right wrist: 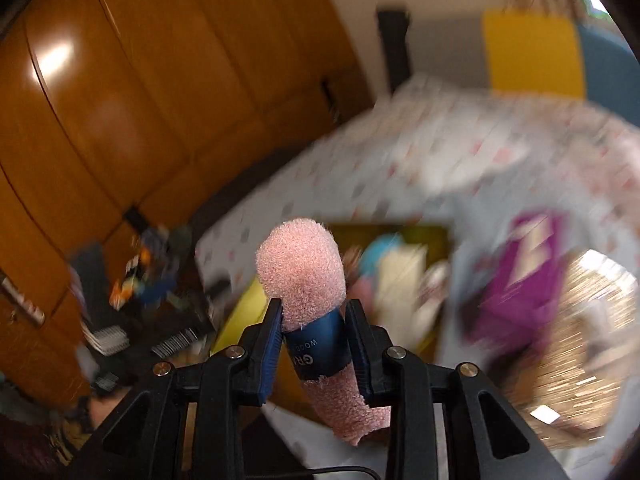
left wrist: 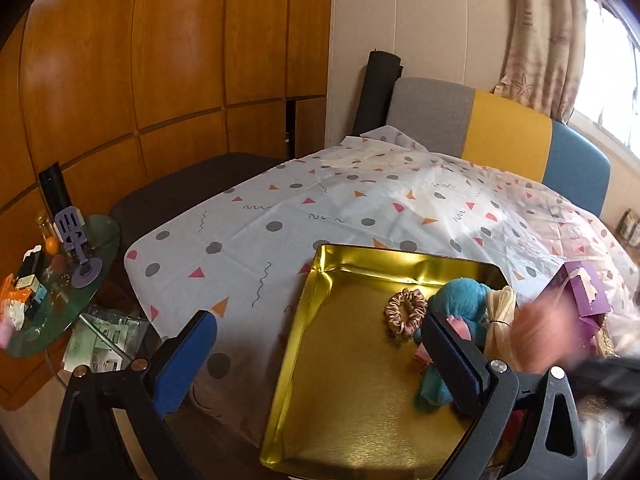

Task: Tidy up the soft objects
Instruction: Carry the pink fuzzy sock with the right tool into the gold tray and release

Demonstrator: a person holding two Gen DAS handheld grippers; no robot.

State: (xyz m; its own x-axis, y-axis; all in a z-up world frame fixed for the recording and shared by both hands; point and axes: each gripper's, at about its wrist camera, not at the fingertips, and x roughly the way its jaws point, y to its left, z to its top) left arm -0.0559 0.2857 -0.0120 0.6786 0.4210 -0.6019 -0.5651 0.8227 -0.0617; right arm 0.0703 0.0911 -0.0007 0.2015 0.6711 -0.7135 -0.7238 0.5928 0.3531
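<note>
**Rolled pink towel gripped over a patterned tablecloth, gold tin waiting below**

The right gripper [right wrist: 313, 342] is clamped on a rolled pink towel [right wrist: 301, 276], its pads pressing a blue paper band [right wrist: 318, 346] that wraps the roll's middle; the fluffy end sticks out past the fingertips. Everything behind it in the right wrist view is smeared by blur.

The left gripper [left wrist: 320, 354] hangs with its fingers spread wide and nothing between them, one over the tablecloth's near left part and the other over the gold tin [left wrist: 344, 380].

The table is covered by a white tablecloth [left wrist: 248, 236] printed with grey dots, pink and orange triangles and squiggles; it is creased and glares toward the right edge. The open gold tin sits at the near edge, its floor bare on the left. Against its right wall lie a tan scrunchie [left wrist: 405, 312], a blue plush toy [left wrist: 456, 300] and a cream bundle [left wrist: 503, 308], close together. Just beyond the tin's right wall stands a purple box [left wrist: 584, 292]. A pink blur crosses the tin's right side; what it is cannot be told.

Behind the table's far edge is a seat back [left wrist: 480, 128] in grey, yellow and blue. Wooden panelling [left wrist: 160, 60] fills the left wall, curtains [left wrist: 540, 40] and a bright window the right. Off the table's left edge, a round glass side table [left wrist: 104, 236] holds small clutter.
</note>
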